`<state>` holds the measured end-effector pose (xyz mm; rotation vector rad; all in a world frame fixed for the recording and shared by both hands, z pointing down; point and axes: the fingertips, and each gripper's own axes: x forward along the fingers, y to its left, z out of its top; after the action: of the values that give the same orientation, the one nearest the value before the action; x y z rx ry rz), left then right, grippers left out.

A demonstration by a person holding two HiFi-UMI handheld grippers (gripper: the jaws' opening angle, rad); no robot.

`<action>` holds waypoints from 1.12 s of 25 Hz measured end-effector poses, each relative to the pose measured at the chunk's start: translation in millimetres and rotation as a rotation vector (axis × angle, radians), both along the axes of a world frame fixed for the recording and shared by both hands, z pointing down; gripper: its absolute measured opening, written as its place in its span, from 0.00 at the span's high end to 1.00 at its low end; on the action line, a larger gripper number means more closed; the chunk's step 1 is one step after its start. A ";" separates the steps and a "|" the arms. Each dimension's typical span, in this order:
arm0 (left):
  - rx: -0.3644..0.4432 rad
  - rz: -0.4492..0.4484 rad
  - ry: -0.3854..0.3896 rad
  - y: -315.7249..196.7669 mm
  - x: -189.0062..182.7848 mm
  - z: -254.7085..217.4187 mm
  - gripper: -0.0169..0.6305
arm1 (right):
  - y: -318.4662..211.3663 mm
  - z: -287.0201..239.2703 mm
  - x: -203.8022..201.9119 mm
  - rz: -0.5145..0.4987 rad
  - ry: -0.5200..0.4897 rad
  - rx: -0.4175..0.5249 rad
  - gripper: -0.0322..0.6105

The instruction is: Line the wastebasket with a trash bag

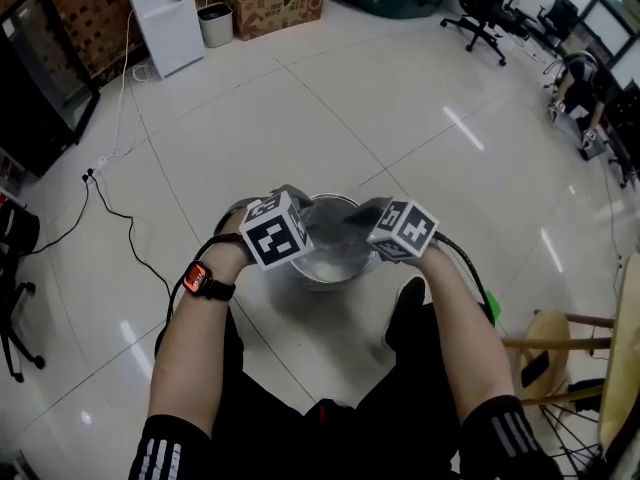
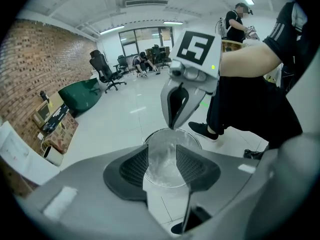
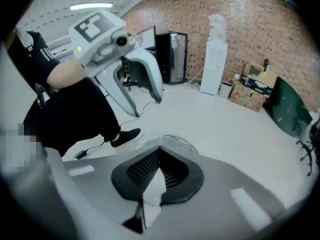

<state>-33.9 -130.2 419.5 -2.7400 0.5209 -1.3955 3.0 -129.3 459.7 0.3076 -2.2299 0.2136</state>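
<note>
A: Where's the wastebasket (image 1: 330, 270)?
B: On the floor (image 1: 400, 118), under both grippers, with a clear bag (image 2: 165, 170) inside.
A: The left hand-held gripper (image 2: 161, 154)?
B: Jaws apart, gripping nothing; the bag shows below, through the gap.
A: The right hand-held gripper (image 3: 159, 150)?
B: Jaws together, tips just above the rim. I can't tell whether any bag film is caught.

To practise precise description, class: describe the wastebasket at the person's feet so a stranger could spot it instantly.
On the glossy white tiled floor, look just ahead of the person's black shoe. The wastebasket stands there, round and silvery. Unlike the small bin by the white water dispenser, it holds crinkled clear plastic.
</note>
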 end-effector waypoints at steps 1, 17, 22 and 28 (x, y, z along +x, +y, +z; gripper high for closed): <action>0.003 0.003 -0.004 1.7 1.3 0.6 0.71 | -1.0 -10.0 6.1 0.030 -0.038 0.018 0.94; 0.017 -0.045 0.003 -15.3 4.3 4.8 0.71 | -24.6 -54.6 23.5 0.034 -0.188 0.131 0.94; 0.019 -0.041 0.004 -13.5 9.0 7.5 0.71 | -24.2 -60.8 21.2 0.030 -0.211 0.138 0.94; 0.020 -0.030 0.003 -7.3 13.3 10.4 0.71 | -21.7 -64.0 25.0 0.037 -0.221 0.148 0.94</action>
<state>-20.6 -137.5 429.9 -2.7310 0.5752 -1.3847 28.0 -151.0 395.8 0.4231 -2.4656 0.1062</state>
